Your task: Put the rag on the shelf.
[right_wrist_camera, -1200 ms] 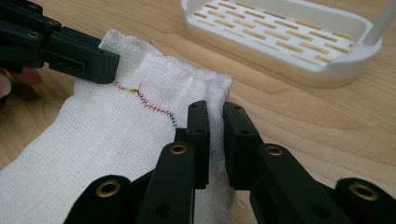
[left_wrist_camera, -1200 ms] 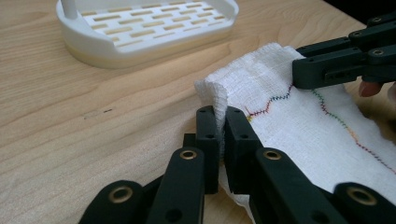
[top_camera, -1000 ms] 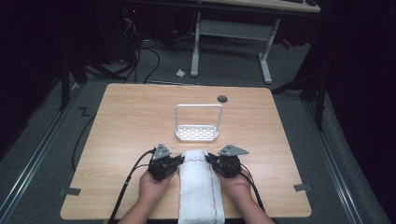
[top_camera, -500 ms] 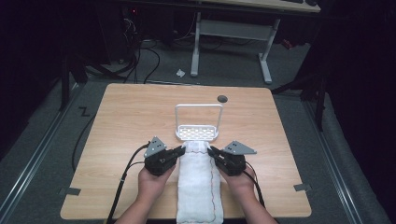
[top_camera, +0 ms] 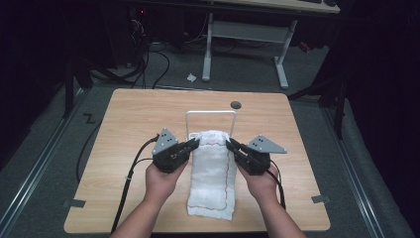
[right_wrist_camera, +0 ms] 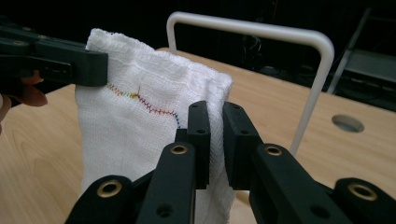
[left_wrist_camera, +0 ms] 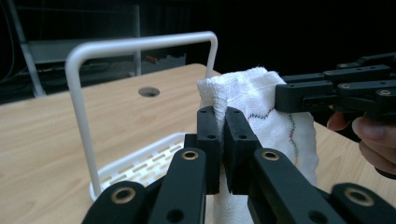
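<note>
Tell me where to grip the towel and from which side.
Grip the towel at its two far corners, one gripper from each long side. It is a long, limp strip, so a pinch at both corners keeps the raised end spread. The left gripper and right gripper are shut on just those corners, close before the rack.

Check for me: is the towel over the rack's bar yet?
No: the towel, pinched at both corners, sits in front of the rack, whose bar is bare.

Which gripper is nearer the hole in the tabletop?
Right. The right gripper holds the towel corner just below and beside the hole; the left gripper holds the other corner, farther across the rack.
</note>
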Demonstrator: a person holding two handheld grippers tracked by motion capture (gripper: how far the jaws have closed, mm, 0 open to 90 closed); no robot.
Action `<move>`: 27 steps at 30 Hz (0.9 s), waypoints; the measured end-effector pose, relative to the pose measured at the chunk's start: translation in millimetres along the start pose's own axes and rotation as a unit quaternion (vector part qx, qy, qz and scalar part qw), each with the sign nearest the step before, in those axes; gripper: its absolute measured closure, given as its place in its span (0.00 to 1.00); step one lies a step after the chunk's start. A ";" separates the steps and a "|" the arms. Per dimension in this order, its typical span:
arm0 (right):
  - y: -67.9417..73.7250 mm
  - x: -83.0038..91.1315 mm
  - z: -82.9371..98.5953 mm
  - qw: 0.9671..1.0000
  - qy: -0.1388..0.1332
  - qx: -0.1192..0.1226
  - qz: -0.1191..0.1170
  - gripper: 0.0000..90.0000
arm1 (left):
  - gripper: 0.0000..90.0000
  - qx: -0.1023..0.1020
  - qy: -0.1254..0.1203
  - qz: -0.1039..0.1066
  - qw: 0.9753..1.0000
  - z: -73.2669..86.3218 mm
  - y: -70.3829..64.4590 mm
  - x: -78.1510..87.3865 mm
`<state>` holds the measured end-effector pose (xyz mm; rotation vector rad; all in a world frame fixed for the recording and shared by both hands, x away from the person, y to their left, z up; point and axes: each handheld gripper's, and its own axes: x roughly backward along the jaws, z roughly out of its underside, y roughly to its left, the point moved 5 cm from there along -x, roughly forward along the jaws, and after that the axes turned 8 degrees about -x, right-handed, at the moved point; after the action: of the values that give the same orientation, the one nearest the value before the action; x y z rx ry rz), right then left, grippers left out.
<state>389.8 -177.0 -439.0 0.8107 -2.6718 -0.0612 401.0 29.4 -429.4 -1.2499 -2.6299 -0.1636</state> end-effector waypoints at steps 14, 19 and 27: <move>5.9 9.4 -58.9 0.998 -0.060 0.011 -0.003 0.92 | 0.96 -0.036 -0.049 -0.022 0.998 -53.3 7.7 13.4; 7.6 11.9 -76.2 0.997 -0.071 0.021 0.000 0.92 | 0.96 -0.048 -0.060 -0.027 0.997 -74.0 12.8 15.7; 6.1 16.1 -101.0 0.996 -0.092 0.020 -0.001 0.92 | 0.96 -0.069 -0.067 -0.036 0.995 -99.2 21.0 13.4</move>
<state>408.3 -174.7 -338.3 0.8576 -2.8529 -0.0856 424.3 33.3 -329.9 -1.2510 -2.8239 -0.2878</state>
